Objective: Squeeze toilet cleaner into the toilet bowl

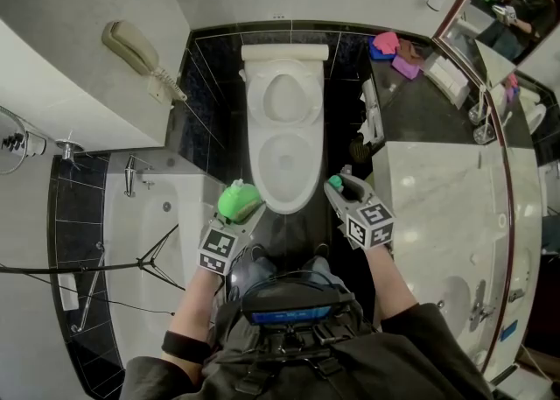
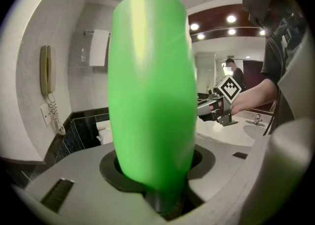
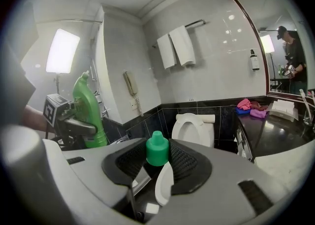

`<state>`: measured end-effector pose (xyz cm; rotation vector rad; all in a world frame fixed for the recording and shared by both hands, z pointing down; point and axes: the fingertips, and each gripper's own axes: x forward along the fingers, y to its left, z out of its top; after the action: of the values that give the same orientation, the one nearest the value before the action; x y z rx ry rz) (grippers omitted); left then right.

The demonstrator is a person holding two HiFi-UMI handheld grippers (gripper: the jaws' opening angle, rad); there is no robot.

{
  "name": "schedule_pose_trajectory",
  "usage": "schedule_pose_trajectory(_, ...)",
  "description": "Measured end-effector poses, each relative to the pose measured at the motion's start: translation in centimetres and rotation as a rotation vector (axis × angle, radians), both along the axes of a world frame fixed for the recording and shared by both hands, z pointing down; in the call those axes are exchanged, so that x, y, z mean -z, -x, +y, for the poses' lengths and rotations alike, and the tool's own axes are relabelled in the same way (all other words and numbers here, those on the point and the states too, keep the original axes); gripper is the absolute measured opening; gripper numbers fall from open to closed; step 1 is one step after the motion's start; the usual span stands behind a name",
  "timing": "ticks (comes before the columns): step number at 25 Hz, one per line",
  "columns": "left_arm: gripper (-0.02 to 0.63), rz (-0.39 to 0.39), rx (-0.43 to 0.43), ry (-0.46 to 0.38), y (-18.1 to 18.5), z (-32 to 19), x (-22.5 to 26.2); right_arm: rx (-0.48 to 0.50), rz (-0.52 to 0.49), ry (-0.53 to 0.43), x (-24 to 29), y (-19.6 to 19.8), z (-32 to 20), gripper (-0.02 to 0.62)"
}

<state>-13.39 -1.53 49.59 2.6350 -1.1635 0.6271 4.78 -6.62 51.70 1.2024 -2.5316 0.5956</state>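
The white toilet (image 1: pixel 282 131) stands with its lid up and its bowl (image 1: pixel 285 162) uncovered. My left gripper (image 1: pixel 234 211) is shut on a bright green cleaner bottle (image 1: pixel 238 200), held near the bowl's front left rim. In the left gripper view the bottle (image 2: pixel 150 91) stands upright between the jaws and fills the frame. My right gripper (image 1: pixel 338 186) is shut on a small green cap (image 1: pixel 334 183) at the bowl's front right. The cap (image 3: pixel 157 148) sits pinched between the pads. In the right gripper view the bottle (image 3: pixel 87 106) and the toilet (image 3: pixel 193 126) also show.
A wall phone (image 1: pixel 133 48) hangs at the left, above a bathtub (image 1: pixel 153 232). A marble counter (image 1: pixel 437 206) with a sink lies to the right. Pink cloths (image 1: pixel 394 48) sit on the dark shelf beside the cistern. White towels (image 3: pixel 176 47) hang on a rail.
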Motion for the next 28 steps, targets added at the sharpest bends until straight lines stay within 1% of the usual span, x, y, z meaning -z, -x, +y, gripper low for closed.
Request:
schedule_pose_trajectory(3, 0.199, 0.000, 0.012, 0.000, 0.2, 0.0, -0.4, 0.009, -0.007, -0.005, 0.5, 0.3, -0.1, 0.155)
schedule_pose_trajectory(10, 0.199, -0.012, 0.003, 0.010, 0.2, 0.1, -0.4, 0.033, -0.006, -0.024, 0.9, 0.7, 0.0, 0.155)
schedule_pose_trajectory(14, 0.199, -0.009, -0.011, 0.021, -0.4, 0.3, -0.1, 0.030, 0.012, -0.032, 0.2, 0.1, 0.1, 0.155)
schedule_pose_trajectory(19, 0.199, -0.013, -0.006, 0.026, -0.3, 0.3, -0.7, 0.035, -0.004, -0.033, 0.8, 0.2, 0.3, 0.155)
schedule_pose_trajectory(24, 0.199, 0.005, -0.010, 0.064, -1.2, 0.5, -1.4, 0.031, -0.008, -0.042, 0.8, -0.6, 0.0, 0.155)
schedule_pose_trajectory(28, 0.199, 0.030, -0.018, 0.116, -2.6, 0.6, -2.3, 0.056, 0.002, -0.059, 0.8, -0.8, -0.2, 0.155)
